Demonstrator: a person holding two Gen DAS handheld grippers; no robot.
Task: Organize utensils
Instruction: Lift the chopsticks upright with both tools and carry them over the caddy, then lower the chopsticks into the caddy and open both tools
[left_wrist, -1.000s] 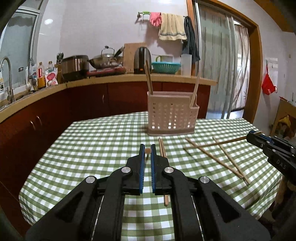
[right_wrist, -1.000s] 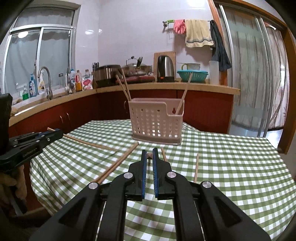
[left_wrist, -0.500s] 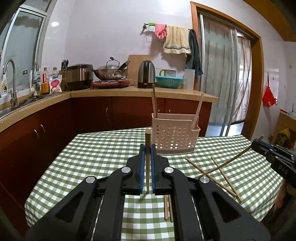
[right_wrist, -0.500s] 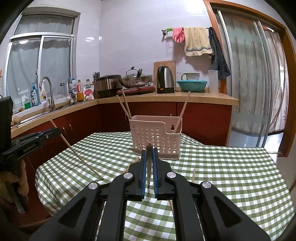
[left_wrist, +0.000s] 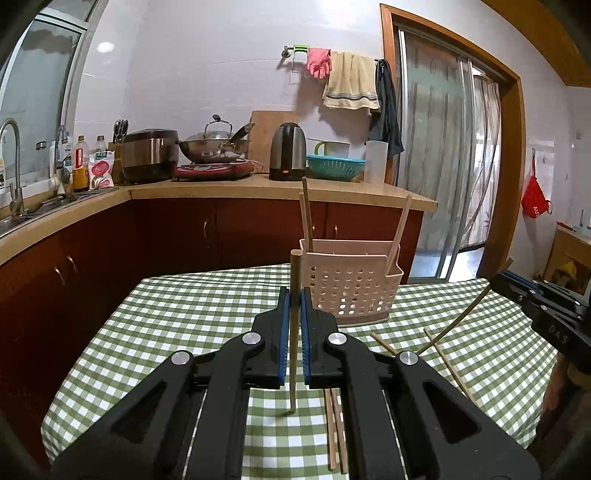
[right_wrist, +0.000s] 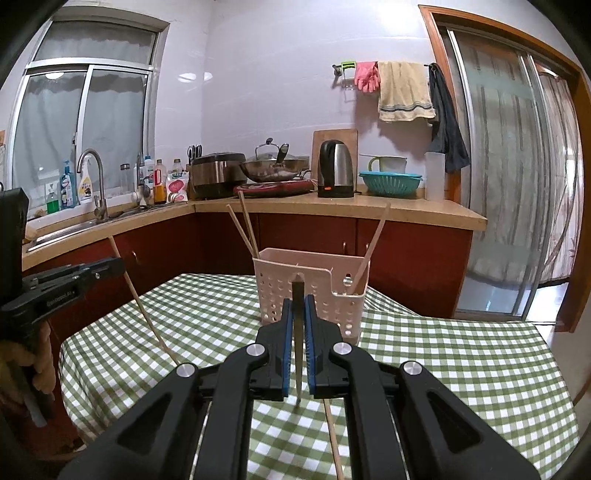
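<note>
I hold one wooden chopstick (left_wrist: 294, 325) upright above the table (left_wrist: 177, 321), and a second chopstick (right_wrist: 297, 332) also upright. The pale perforated basket (left_wrist: 351, 284) stands near the far edge with three chopsticks (right_wrist: 245, 230) leaning inside. More chopsticks (left_wrist: 334, 428) lie flat toward the near edge.
</note>
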